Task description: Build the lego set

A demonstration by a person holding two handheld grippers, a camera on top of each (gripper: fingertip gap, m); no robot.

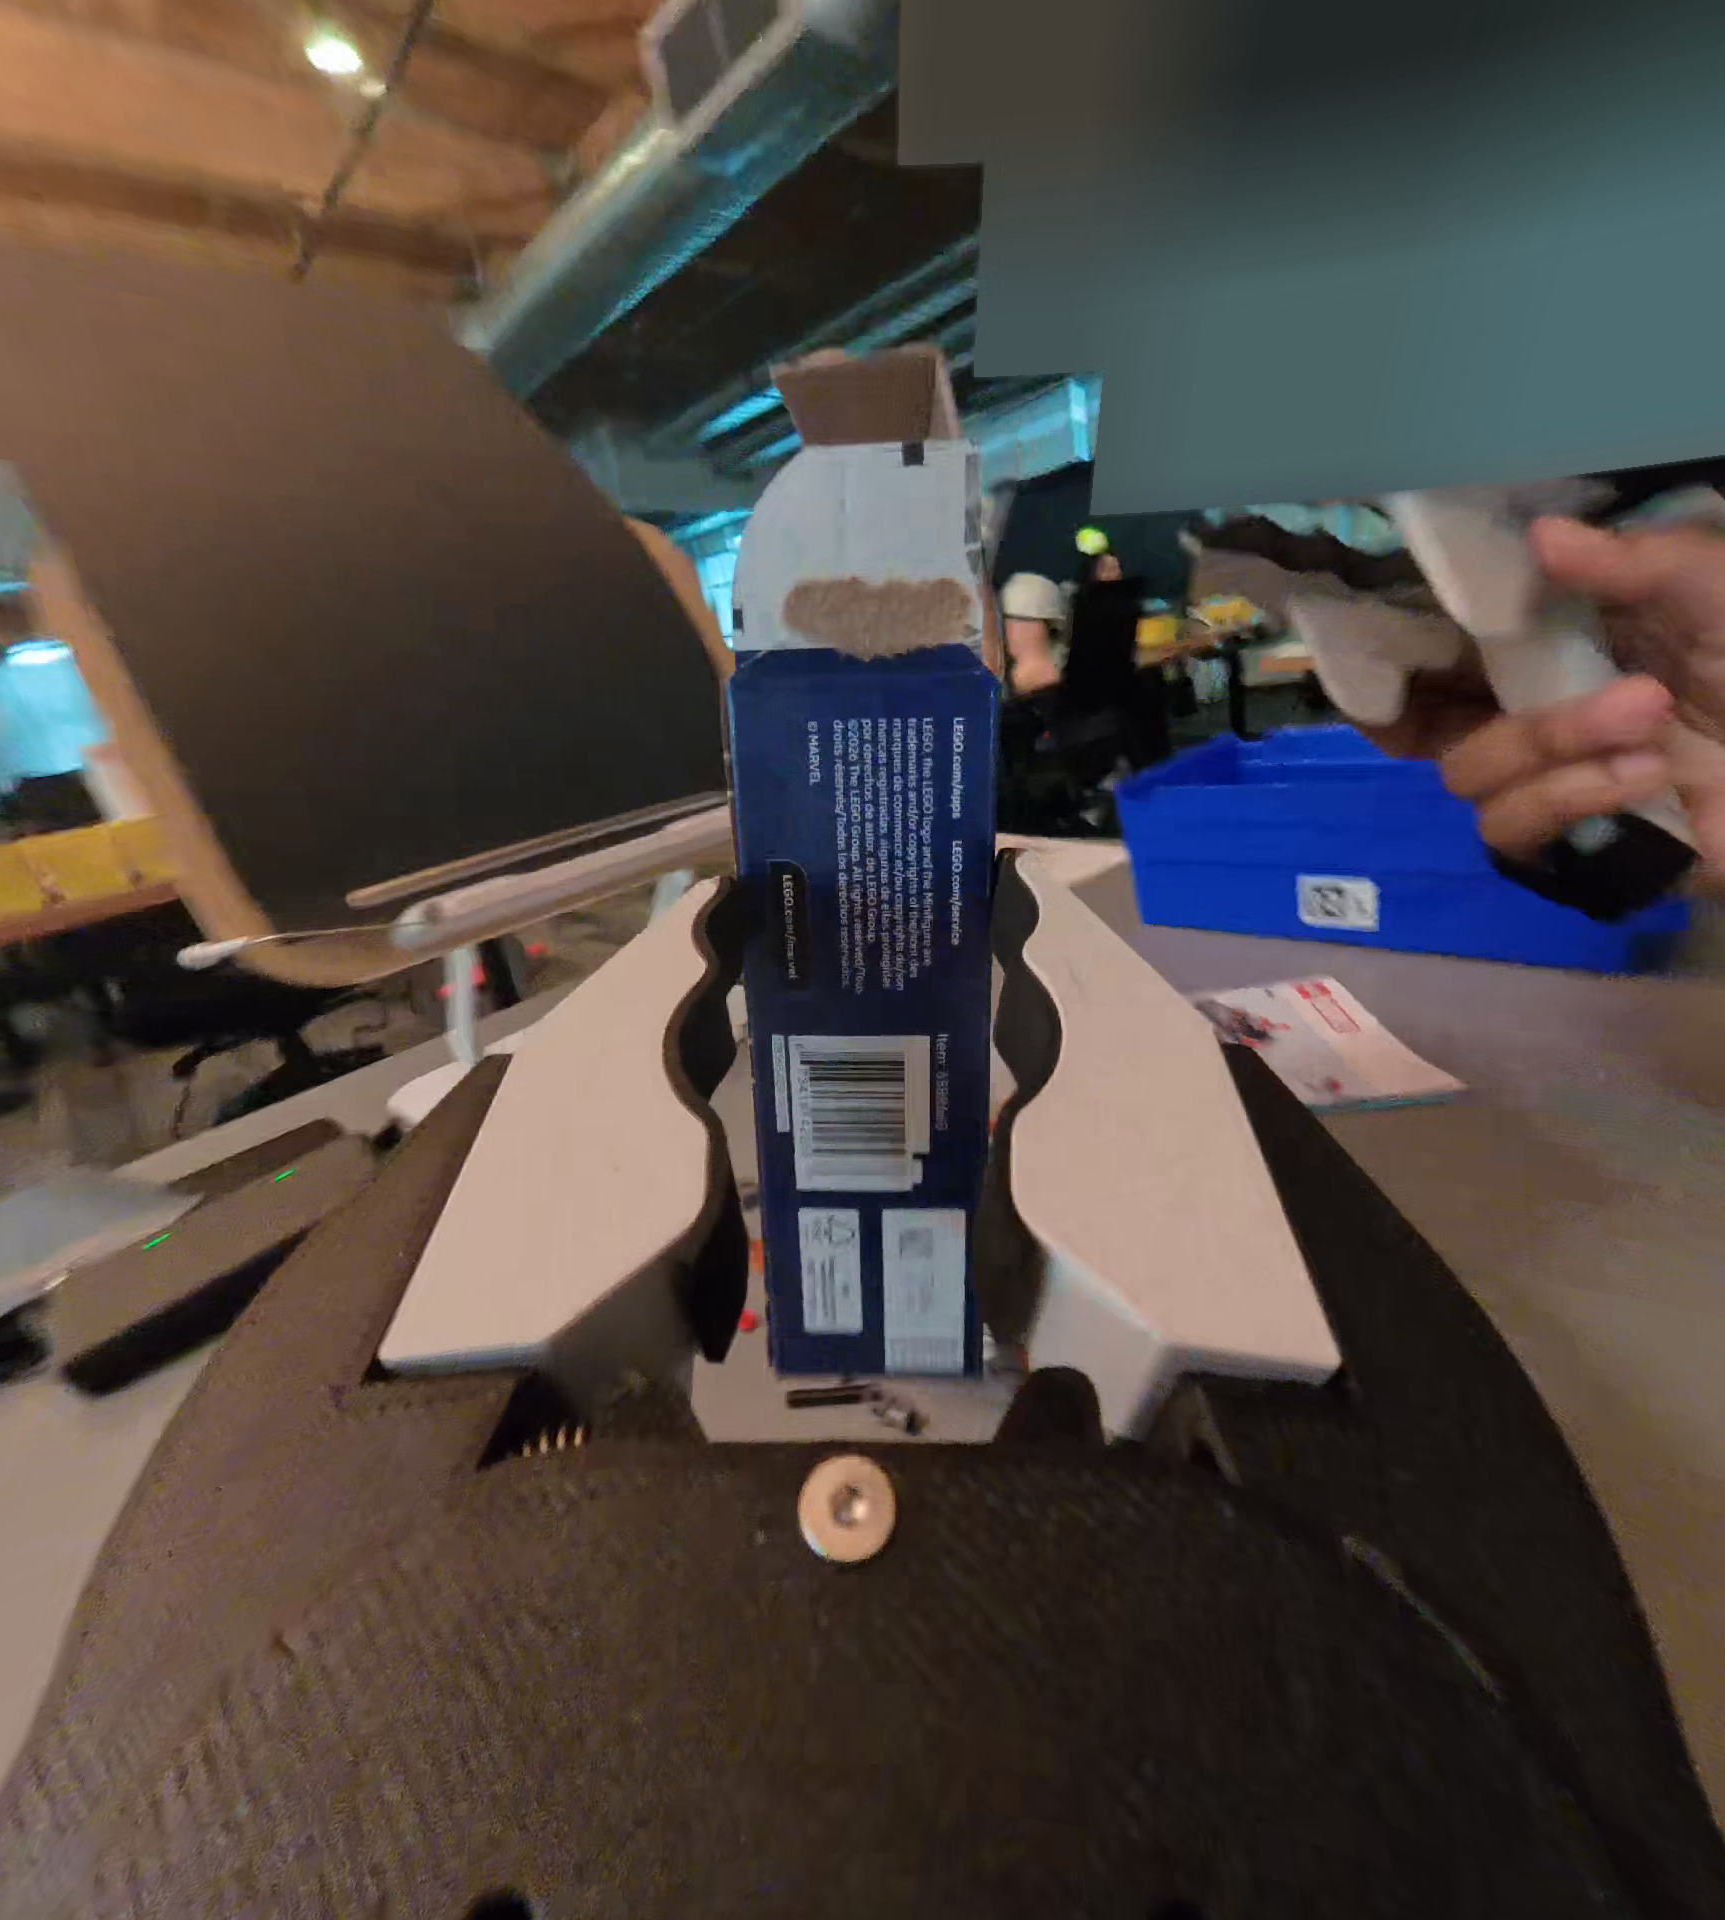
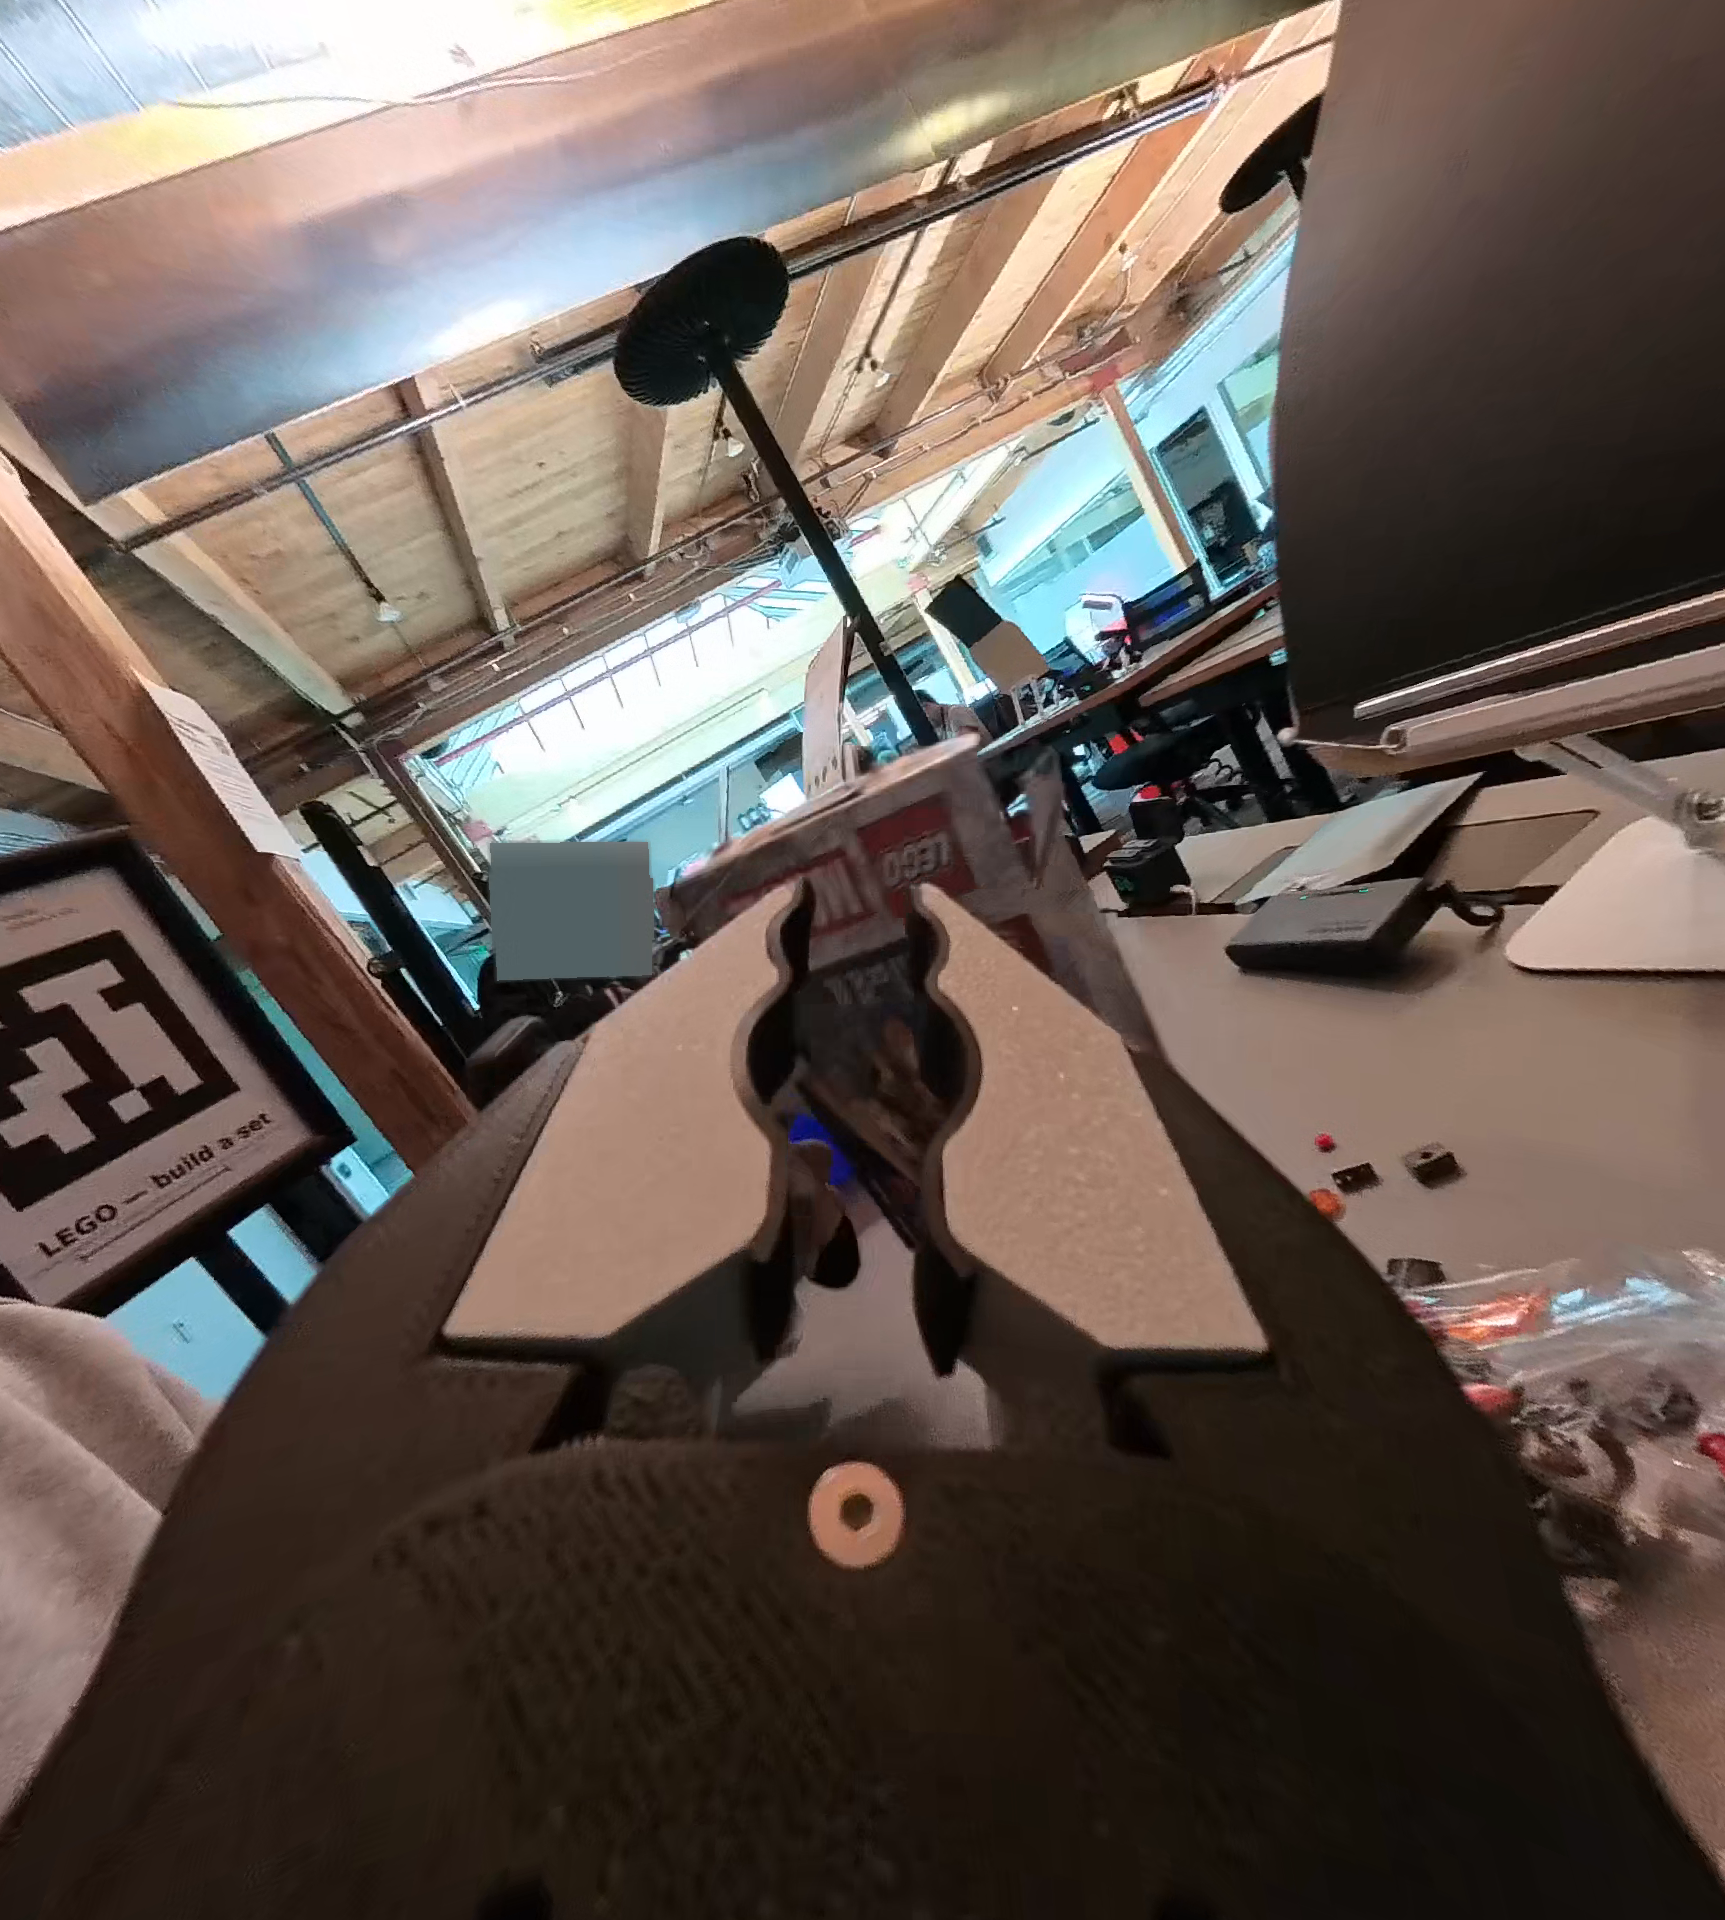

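The right tongs [image 2: 863, 909] nearly closed, box [image 2: 873, 862] beyond their tips; clear bag of bricks [image 2: 1616, 1392] on the grey table [image 2: 1460, 1039].

A printed cardboard box [image 1: 863, 1018], torn rough at its flap, is seen above a matt grey table [image 1: 1564, 1195]. Crinkled clear plastic bag [image 2: 1606, 1392] is seen glossy.

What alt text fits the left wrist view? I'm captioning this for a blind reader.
The left gripper is shut on a dark blue Lego box, held upright with its torn top flap open. To the right, a hand holds the other gripper above a blue bin, and a leaflet lies on the grey table.
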